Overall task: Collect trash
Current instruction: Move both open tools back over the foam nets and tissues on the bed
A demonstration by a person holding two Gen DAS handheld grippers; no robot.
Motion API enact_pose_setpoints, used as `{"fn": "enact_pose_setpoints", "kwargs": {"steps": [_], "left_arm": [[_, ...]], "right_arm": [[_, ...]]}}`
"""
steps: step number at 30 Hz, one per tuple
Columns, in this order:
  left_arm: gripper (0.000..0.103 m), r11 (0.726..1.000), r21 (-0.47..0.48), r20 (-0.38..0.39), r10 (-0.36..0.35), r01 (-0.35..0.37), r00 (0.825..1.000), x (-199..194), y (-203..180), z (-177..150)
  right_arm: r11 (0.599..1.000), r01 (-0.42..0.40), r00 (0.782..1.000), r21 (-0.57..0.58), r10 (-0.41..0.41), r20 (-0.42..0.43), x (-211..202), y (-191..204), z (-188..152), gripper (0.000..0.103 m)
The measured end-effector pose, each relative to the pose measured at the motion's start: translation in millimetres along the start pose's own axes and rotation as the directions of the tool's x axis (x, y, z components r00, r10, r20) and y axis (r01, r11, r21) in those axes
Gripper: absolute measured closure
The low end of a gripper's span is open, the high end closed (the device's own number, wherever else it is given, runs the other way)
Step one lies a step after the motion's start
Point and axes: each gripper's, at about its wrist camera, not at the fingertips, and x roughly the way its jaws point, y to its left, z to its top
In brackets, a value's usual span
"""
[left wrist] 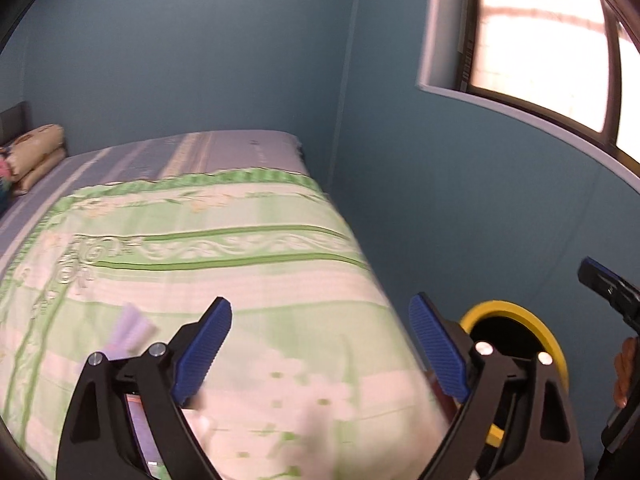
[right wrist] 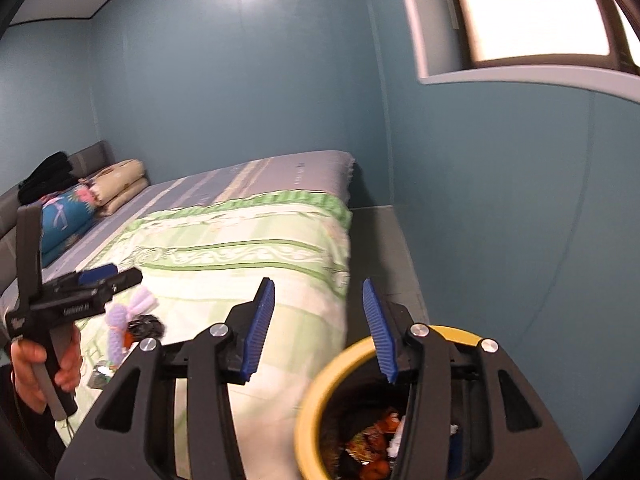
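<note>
- Left gripper (left wrist: pixel 320 350): jaws wide apart, empty, above the bed (left wrist: pixel 224 264).
- Right gripper (right wrist: pixel 320 330): jaws partly apart, empty, over the yellow-rimmed bin (right wrist: pixel 320 396) holding wrappers (right wrist: pixel 372 444).
- Remaining trash (right wrist: pixel 144 326) lies on the bed's near corner.

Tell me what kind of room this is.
A bedroom, most likely: a bed with a green floral cover stands against blue walls, folded bedding lies at its head, and a window is set above. A yellow-rimmed bin holds trash.
</note>
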Motion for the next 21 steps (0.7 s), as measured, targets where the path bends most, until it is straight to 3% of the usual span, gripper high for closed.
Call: {"fn": "enact_pose_setpoints", "kwargs": {"steps": [11,21], "left_arm": [[0.015,0.974,-0.118,0.018,0.196,-0.193,0.98,-36.7,119.4,-2.3],[0.015,0.946,-0.186,-0.053,0.259,-0.265,0.964,-21.9,187.2,-25.0]], "right_arm": [[0.98,-0.183,0.983,-0.08,0.18,-0.037,20.7,85.0,-1.2,0.056],[0.931,-0.354,0.927,-0.086,0.337,-0.165,62.9,159.8,-33.9,0.056]]}}
